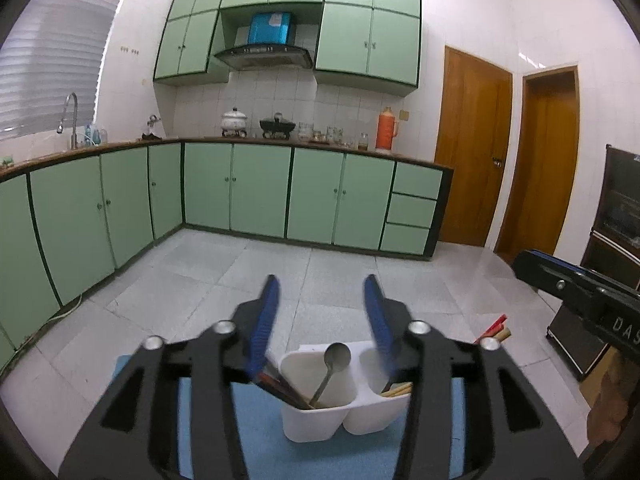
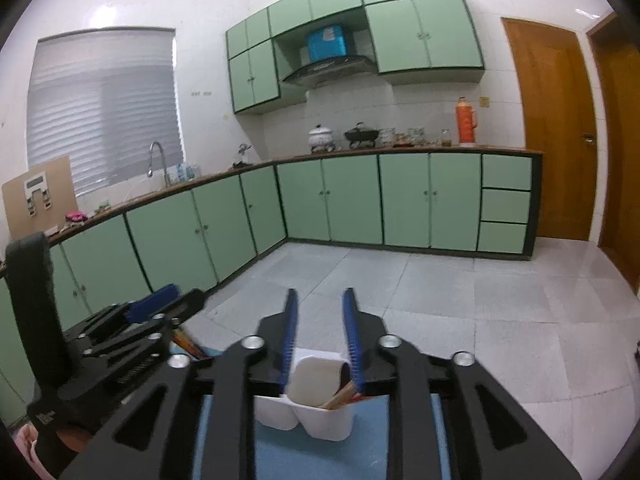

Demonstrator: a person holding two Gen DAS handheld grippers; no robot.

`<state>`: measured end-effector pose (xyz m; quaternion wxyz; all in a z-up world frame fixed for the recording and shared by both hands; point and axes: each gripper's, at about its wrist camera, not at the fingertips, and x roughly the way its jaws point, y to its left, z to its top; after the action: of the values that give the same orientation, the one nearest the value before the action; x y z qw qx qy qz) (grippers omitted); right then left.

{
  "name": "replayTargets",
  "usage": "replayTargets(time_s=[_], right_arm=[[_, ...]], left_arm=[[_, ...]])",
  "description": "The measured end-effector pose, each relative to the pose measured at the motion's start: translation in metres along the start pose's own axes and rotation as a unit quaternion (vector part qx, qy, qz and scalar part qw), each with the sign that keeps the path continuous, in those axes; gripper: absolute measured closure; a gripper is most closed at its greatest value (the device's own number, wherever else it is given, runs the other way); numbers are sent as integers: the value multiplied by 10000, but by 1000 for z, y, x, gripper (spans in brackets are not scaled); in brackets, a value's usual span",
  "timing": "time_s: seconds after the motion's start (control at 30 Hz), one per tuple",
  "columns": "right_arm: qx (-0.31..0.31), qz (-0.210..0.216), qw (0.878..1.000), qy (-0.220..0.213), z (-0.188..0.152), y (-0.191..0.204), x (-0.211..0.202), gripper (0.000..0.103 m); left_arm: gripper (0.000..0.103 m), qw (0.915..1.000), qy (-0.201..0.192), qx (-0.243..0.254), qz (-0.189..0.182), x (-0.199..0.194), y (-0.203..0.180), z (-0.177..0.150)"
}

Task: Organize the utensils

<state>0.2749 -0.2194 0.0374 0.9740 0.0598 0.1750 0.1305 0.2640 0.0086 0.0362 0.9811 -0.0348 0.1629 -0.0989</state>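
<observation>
Utensils: a spoon (image 1: 335,364) and chopsticks (image 1: 286,390) stand in the white holder (image 1: 316,420) on the blue surface (image 1: 256,432), at 6 o'clock. Left gripper (image 1: 323,308) and right gripper (image 2: 321,322) jaws are released, empty. Risk: a low approach can clip the rim and tip the holder.

Only "DAS" reads — white letters on the right gripper (image 1: 580,284) — cut off at the frame edge.

Chopsticks (image 1: 400,390) lie half hidden behind the right holder (image 1: 378,408) wall.
</observation>
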Motion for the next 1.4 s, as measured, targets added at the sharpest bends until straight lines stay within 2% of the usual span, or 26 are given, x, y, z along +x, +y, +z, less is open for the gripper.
replayTargets(time_s=[0.07, 0.17, 0.23, 0.3, 0.37, 0.43, 0.6, 0.97, 1.4], right_arm=[[50, -58, 9999, -103, 1, -5, -13, 69], [76, -161, 9996, -229, 0, -8, -31, 57], [73, -219, 9993, -286, -4, -10, -44, 43], [87, -258, 9992, -300, -9, -9, -55, 36], [73, -268, 9992, -291, -15, -8, -64, 30], [60, -319, 9991, -271, -21, -6, -74, 20], [91, -331, 9992, -207, -37, -1, -97, 11], [-38, -153, 9999, -21, -64, 19, -129, 6], [-36, -66, 9999, 94, -85, 36, -155, 6]], left_arm=[[48, 10000, -96, 6, 22, -13, 3, 2], [33, 9997, -241, 53, 62, -31, 3, 4], [23, 9994, -322, 93, 97, -44, 1, 2], [14, 9992, -365, 129, 130, -57, 0, -1], [12, 9991, -364, 160, 172, -70, -1, -5], [9, 9990, -357, 141, 225, -80, -1, -8], [6, 9993, -235, 94, 257, -103, -1, -18], [6, 9990, 228, 255, 273, -147, -7, -49], [6, 9993, 184, 280, 163, -188, -15, -59]])
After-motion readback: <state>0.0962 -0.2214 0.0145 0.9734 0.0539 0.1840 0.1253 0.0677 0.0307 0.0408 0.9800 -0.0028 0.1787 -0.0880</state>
